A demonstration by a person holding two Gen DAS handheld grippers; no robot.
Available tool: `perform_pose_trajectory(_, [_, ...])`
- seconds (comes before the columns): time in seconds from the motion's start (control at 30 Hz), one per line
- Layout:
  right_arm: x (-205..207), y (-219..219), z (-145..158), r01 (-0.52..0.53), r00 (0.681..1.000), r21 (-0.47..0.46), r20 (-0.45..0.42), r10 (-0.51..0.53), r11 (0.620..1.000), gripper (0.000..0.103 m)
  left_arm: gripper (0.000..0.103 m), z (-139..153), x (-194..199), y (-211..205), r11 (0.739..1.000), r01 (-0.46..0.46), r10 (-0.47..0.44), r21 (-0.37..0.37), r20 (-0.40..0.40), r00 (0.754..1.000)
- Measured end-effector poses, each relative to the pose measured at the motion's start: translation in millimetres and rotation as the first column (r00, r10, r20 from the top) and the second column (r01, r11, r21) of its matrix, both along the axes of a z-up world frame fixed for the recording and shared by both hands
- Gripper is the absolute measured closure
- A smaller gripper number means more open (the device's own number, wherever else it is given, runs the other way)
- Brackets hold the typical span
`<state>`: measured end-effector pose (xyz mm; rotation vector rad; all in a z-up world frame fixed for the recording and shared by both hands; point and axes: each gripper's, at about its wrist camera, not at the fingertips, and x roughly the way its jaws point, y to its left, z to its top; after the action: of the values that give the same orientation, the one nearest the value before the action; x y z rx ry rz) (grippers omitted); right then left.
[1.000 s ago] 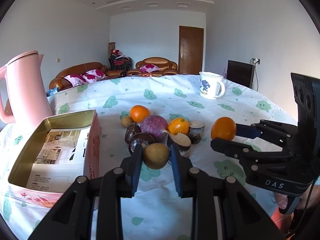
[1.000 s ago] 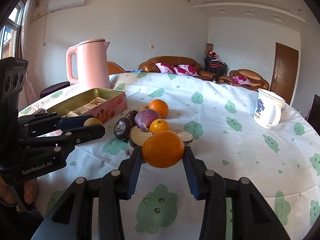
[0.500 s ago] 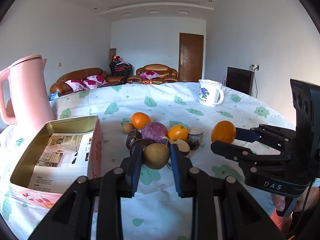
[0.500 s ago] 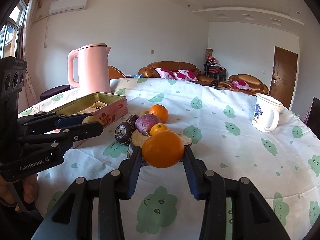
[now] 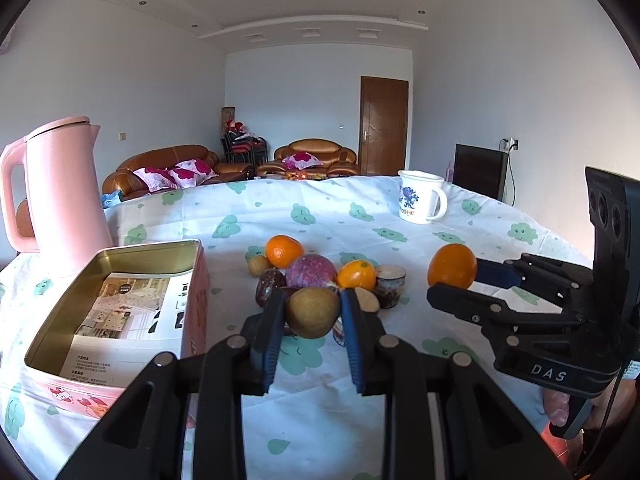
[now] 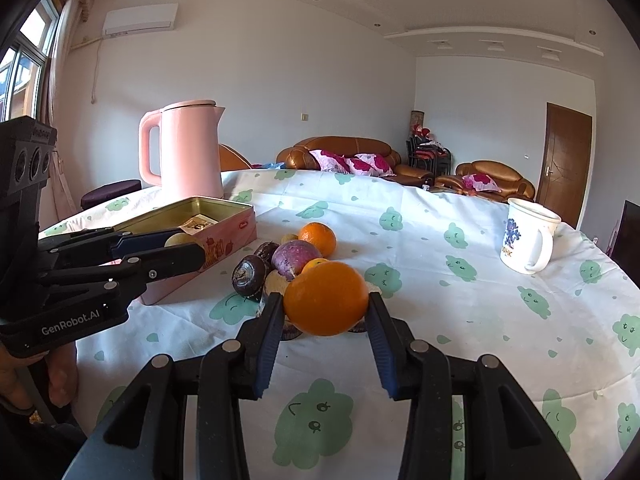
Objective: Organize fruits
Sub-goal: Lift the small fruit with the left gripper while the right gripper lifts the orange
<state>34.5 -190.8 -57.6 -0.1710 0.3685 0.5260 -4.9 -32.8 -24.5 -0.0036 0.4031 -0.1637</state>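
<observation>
Orange [image 6: 326,298] clamped in right gripper [image 6: 325,312] (left gripper [image 5: 313,312] pinches brown fruit [image 5: 313,311]).

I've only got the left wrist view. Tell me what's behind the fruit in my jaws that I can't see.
Observer: The right wrist view shows a dark round fruit at the near left of the pile, mostly hidden from you by your yellow-brown fruit.
Operator: Report the right gripper's grip.
Observer: The right gripper is shut on the large orange, one pad on each side.
Operator: Say what's left of the kettle.
Observer: There's a window on the left wall and an air conditioner high above the pink kettle.
</observation>
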Motion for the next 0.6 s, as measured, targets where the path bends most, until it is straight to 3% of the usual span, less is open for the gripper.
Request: perform_pose_trajectory(0.6, [-9.4,-6.8,4.0,-0.018,0.998,0.041,0.066,0.015,0.999,0.059,0.074,8.4,-11.3,2.0,0.998,-0.058,0.056,0.023,0.071,0.996])
